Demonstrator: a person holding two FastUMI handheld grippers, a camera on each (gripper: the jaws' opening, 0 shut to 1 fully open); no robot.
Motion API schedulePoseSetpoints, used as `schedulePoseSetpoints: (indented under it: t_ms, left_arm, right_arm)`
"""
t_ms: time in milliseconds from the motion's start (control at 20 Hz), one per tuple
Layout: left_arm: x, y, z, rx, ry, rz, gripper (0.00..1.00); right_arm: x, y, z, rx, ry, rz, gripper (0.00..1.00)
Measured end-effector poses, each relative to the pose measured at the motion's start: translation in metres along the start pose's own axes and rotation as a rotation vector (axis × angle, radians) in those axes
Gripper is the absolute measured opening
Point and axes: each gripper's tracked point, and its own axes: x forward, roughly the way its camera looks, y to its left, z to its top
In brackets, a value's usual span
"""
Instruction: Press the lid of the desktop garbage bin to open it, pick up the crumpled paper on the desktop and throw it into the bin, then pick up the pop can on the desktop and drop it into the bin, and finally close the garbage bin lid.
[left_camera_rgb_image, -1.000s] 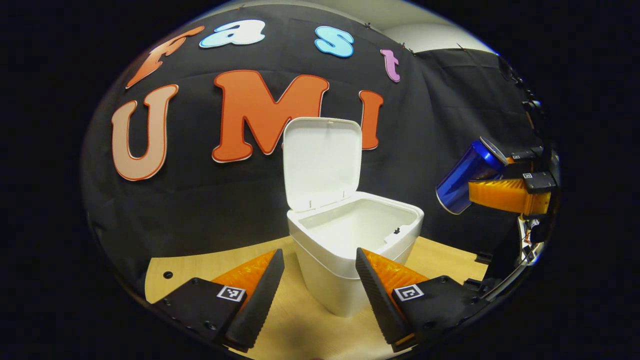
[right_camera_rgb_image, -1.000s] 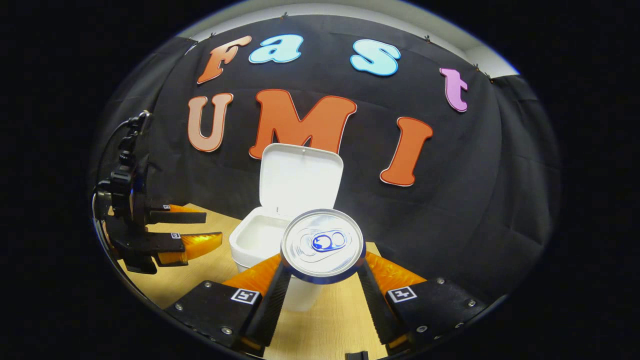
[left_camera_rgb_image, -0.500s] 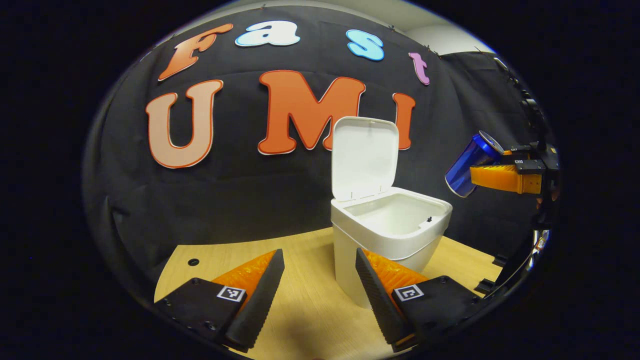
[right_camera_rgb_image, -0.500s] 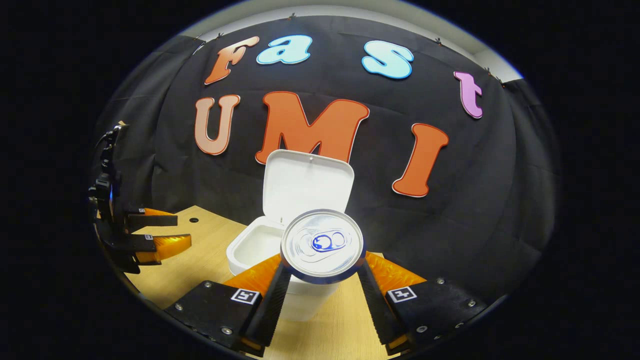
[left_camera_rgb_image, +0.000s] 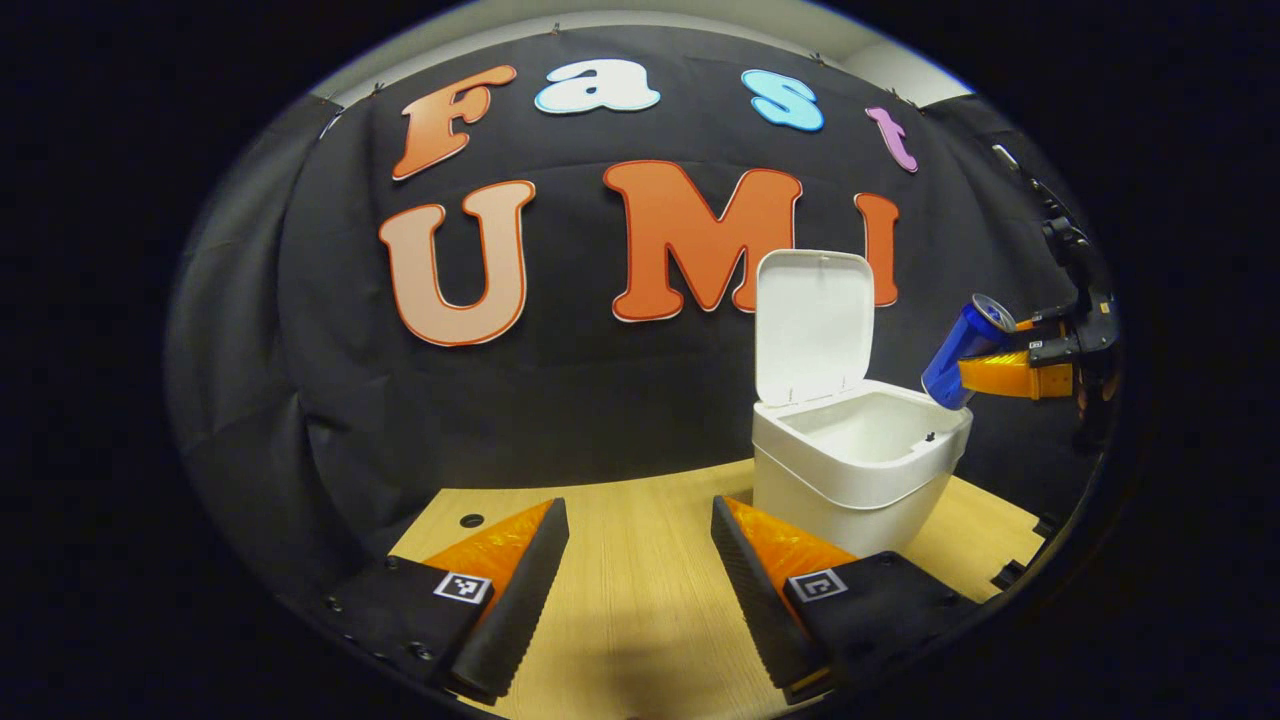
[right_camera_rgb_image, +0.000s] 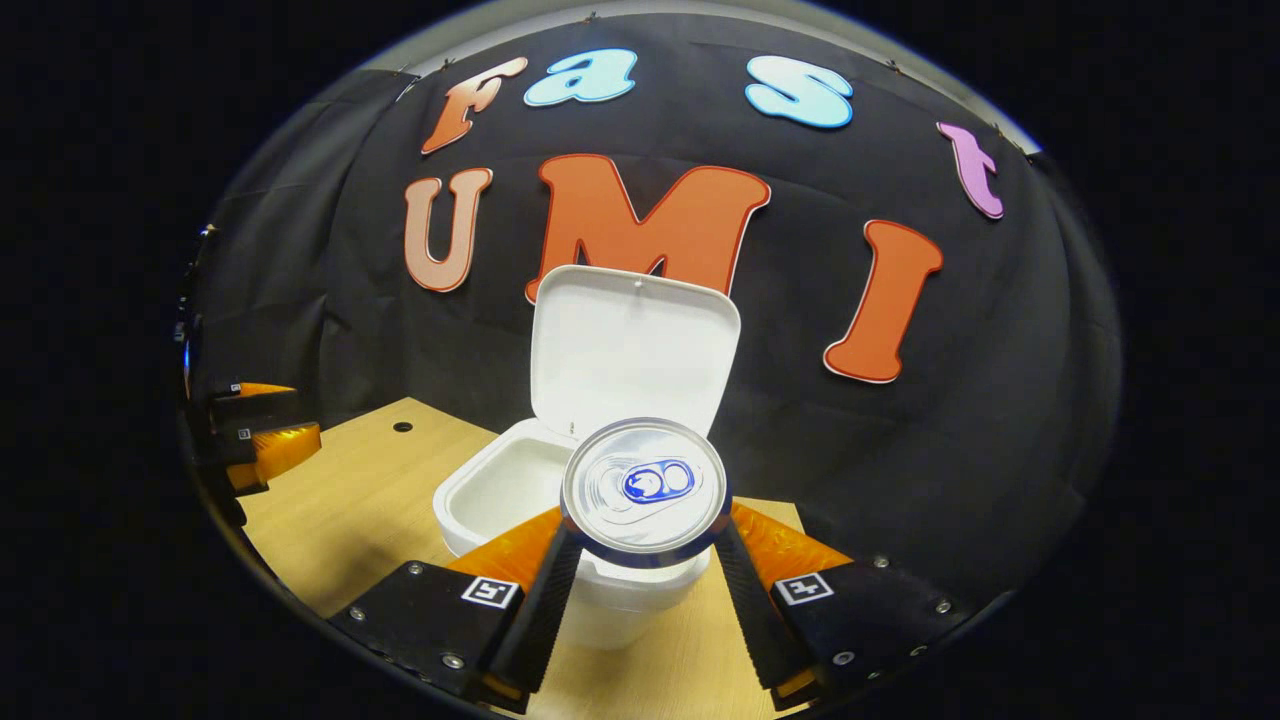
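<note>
white bin (left_camera_rgb_image: 850, 470), blue pop can (left_camera_rgb_image: 962, 352) with silver top, seemingly pale wood desktop (left_camera_rgb_image: 640, 600).

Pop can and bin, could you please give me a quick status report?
Right gripper shut on pop can, tilted by the bin rim. Lid up. Left gripper open, holding nothing. Nothing in the way.

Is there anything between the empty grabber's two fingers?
No. In the left gripper view the left gripper stands open, and between its fingers there's just bare table. The bin sits farther off, to the right.
</note>
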Motion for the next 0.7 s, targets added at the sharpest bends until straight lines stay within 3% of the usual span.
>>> schedulePoseSetpoints:
  t_ms: [450,700]
  left_arm:
    - [-0.034,0.008,-0.018,-0.002,0.055,0.143,0.93]
    - [-0.045,0.019,-0.031,0.007,0.098,0.175,0.92]
  right_arm:
    - [0.022,0.003,-0.028,0.024,0.052,0.127,0.78]
    - [0.033,0.005,-0.039,-0.010,0.078,0.135,0.78]
